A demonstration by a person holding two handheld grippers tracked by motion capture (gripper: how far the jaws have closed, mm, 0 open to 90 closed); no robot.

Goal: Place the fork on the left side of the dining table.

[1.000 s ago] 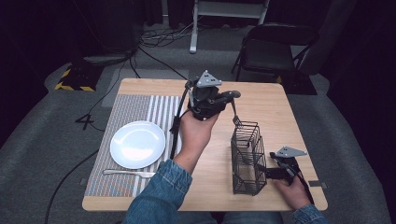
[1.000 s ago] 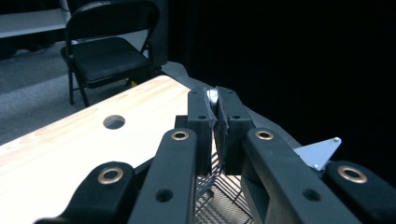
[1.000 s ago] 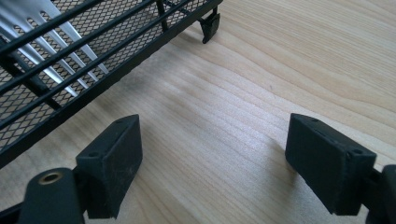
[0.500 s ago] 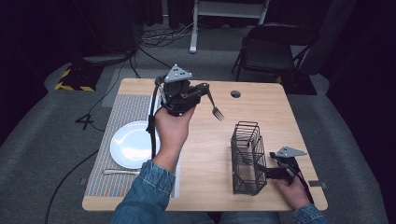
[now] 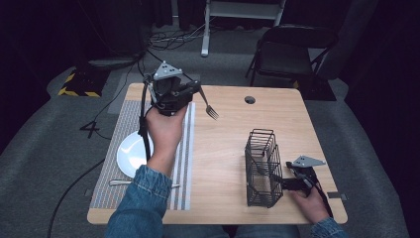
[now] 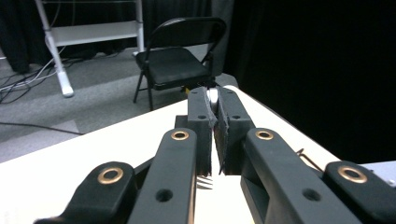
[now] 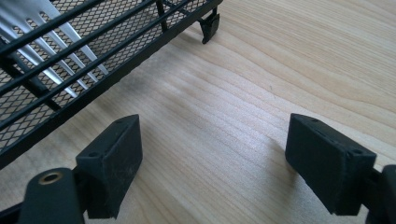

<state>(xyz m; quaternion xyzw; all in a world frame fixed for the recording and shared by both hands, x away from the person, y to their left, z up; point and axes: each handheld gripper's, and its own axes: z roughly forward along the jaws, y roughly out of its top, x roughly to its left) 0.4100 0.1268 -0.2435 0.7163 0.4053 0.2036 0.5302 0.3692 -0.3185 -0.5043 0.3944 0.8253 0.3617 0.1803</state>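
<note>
The middle of the wooden table (image 5: 223,144) is bare, so a hand can pass there. On one side a tall black wire basket (image 5: 261,168) stands in the way. On the other lie a white plate (image 5: 130,154) and striped mat (image 5: 119,148).

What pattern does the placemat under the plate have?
Grey and white stripes; the placemat under the plate shows best in the high view.

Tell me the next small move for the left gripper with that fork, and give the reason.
Probably carry the fork left and down toward the striped placemat, beside the white plate. The left gripper is shut on the fork and holds it in the air over the mat's inner edge, away from the wire basket; another utensil already lies on the mat near the plate.
</note>
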